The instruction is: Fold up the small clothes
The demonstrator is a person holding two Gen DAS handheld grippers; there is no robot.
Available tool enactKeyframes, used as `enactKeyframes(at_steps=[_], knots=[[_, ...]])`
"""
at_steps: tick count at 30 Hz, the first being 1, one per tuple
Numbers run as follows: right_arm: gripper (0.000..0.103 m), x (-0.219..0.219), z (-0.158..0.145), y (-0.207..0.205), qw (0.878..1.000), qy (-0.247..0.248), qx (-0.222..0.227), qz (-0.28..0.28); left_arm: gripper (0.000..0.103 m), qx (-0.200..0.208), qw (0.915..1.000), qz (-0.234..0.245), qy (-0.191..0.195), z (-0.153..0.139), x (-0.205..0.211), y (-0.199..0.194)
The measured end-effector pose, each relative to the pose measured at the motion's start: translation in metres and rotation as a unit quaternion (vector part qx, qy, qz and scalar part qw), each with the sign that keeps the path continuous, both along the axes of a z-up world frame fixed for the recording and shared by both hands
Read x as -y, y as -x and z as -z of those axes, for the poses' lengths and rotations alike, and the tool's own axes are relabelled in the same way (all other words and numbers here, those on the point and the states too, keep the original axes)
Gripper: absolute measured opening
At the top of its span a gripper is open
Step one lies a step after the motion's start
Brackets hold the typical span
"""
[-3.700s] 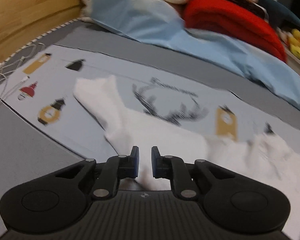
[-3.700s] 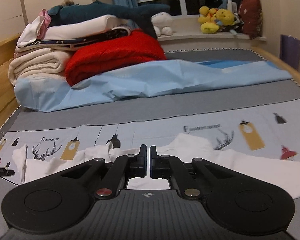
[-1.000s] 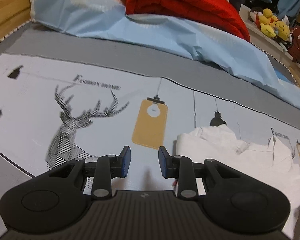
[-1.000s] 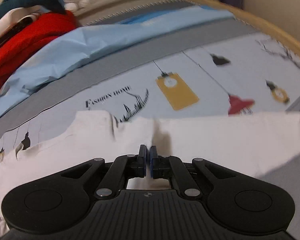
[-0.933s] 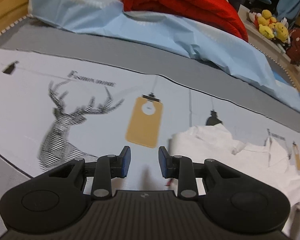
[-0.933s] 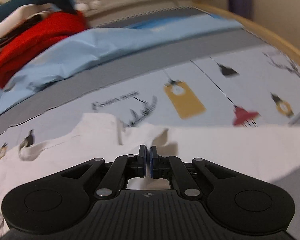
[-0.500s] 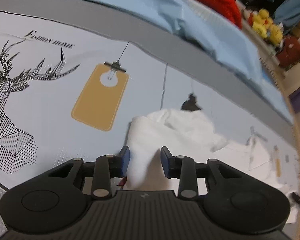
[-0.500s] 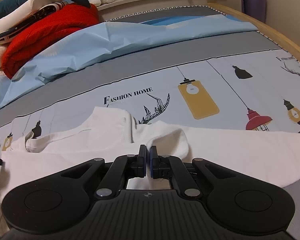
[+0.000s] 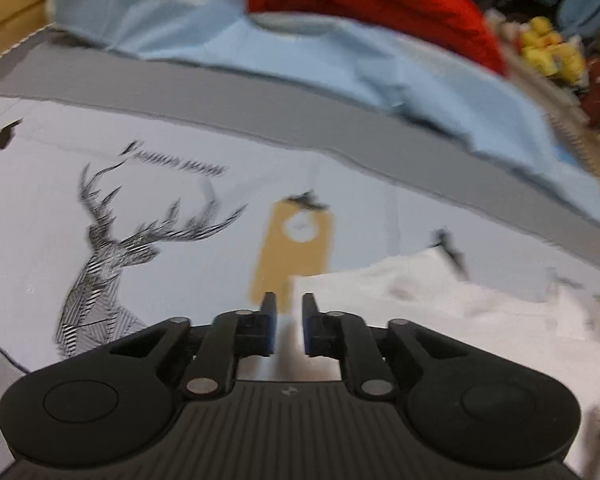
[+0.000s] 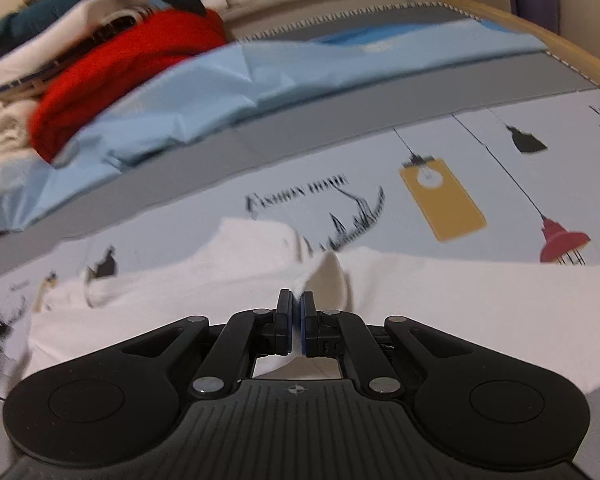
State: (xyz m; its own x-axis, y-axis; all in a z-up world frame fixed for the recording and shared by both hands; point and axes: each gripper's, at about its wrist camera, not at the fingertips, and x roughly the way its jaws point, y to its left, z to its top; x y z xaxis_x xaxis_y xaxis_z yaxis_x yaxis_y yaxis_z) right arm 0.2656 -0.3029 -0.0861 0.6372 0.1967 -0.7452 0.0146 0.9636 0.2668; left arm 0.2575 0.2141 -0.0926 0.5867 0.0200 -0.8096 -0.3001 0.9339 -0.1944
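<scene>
Right wrist view: right hand-held gripper point(image 10: 296, 312) pressed together on a raised fold of the white garment point(image 10: 460, 304), cloth peaking up between the pads. Judged purpose: it anchors and lifts the middle of the piece so the free end can be carried over for a fold. The garment lies spread across the printed bed sheet point(image 10: 500, 152), its length running left to right, near the front of the bed. Gripper pitched steeply down toward the sheet.

Left wrist view, blurred: left hand-held gripper point(image 9: 288, 318) at the garment's point(image 9: 440, 312) left edge, jaws closing, a narrow gap showing between them. White cloth sits in that gap, but whether the pads point(image 9: 269, 312) press on it yet I cannot tell; reads as not quite. Also pitched downward, edge-on to the hem.

Red blanket point(image 9: 372, 4) and light blue sheet point(image 9: 340, 64) heaped at the far side, well apart.
</scene>
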Motion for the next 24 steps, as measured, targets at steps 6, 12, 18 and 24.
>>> enactKeyframes(at_steps=[6, 12, 18, 24], knots=[[0.003, 0.0, 0.006, 0.0, 1.0, 0.013, -0.007, 0.01, 0.017, -0.053, 0.9899, 0.131, 0.009, 0.006, 0.038, 0.009], [0.003, -0.003, -0.001, 0.0, 1.0, 0.013, 0.001, 0.007, 0.035, -0.098, 0.9741, 0.203, -0.022, 0.024, 0.045, 0.03], [0.003, -0.006, -0.006, 0.0, 1.0, 0.008, 0.003, 0.006, 0.002, -0.114, 0.9608, 0.238, -0.085, 0.032, 0.044, 0.047], [0.003, -0.007, 0.004, -0.003, 0.999, 0.01, -0.036, 0.0, 0.0, -0.195, 0.9336, 0.243, -0.177, 0.044, 0.038, 0.056]])
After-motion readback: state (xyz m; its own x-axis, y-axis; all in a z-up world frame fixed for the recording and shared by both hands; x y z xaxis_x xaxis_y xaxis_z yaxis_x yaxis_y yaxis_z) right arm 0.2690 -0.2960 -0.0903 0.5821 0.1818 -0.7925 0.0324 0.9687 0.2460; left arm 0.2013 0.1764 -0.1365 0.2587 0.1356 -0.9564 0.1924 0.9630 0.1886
